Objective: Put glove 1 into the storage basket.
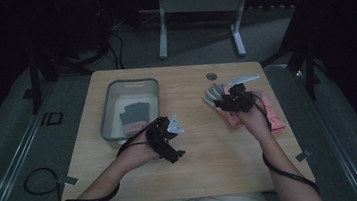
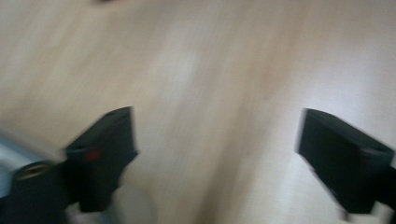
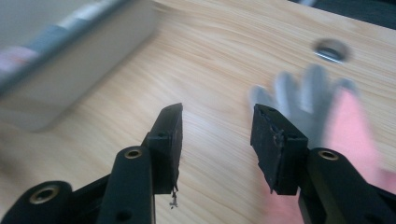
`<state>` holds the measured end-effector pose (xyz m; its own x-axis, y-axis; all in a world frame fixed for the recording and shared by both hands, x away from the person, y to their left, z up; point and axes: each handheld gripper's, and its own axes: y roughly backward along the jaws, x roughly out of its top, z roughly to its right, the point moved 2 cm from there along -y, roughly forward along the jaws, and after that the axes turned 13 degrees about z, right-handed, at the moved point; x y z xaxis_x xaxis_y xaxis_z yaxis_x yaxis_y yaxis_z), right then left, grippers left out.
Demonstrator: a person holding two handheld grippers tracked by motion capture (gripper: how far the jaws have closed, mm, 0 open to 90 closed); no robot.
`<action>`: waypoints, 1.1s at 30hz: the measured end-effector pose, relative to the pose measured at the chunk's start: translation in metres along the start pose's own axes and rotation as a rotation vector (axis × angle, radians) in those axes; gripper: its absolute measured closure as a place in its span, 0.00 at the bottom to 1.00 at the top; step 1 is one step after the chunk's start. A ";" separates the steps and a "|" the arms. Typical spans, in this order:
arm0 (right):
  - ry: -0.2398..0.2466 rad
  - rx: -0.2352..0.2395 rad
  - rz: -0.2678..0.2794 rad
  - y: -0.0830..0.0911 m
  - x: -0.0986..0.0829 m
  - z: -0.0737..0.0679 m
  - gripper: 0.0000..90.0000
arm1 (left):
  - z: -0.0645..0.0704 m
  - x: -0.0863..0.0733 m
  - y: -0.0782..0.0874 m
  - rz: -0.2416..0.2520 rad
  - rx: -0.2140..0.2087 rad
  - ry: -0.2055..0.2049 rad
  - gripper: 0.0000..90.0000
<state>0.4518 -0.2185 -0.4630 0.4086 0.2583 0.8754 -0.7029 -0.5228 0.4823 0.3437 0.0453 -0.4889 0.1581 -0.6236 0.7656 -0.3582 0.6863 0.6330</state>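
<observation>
A pile of pink and grey gloves [image 1: 266, 107] lies at the table's right; in the right gripper view a grey glove [image 3: 303, 93] spreads its fingers beside pink fabric [image 3: 348, 126]. My right gripper [image 1: 228, 100] hovers over the pile's left edge, open and holding nothing [image 3: 217, 140]. A grey bin [image 1: 129, 108] at the left holds dark and pink gloves [image 1: 134, 116]. My left gripper [image 1: 170, 139] sits just right of the bin's near corner; its jaws stand wide apart over bare wood [image 2: 215, 149], blurred.
The wooden table [image 1: 193, 164] has a round cable hole [image 1: 211, 76] at the back. Cables trail from both grippers off the front edge. A table frame [image 1: 197, 8] stands on the floor beyond.
</observation>
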 end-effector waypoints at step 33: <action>0.248 -0.012 -0.220 -0.089 -0.044 0.061 0.81 | 0.050 -0.070 -0.044 0.097 -0.020 0.021 0.00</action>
<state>0.5321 -0.2330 -0.5461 0.3978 0.5546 0.7309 -0.6210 -0.4236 0.6595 0.3021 0.0401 -0.5756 0.1424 -0.5459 0.8257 -0.3546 0.7507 0.5574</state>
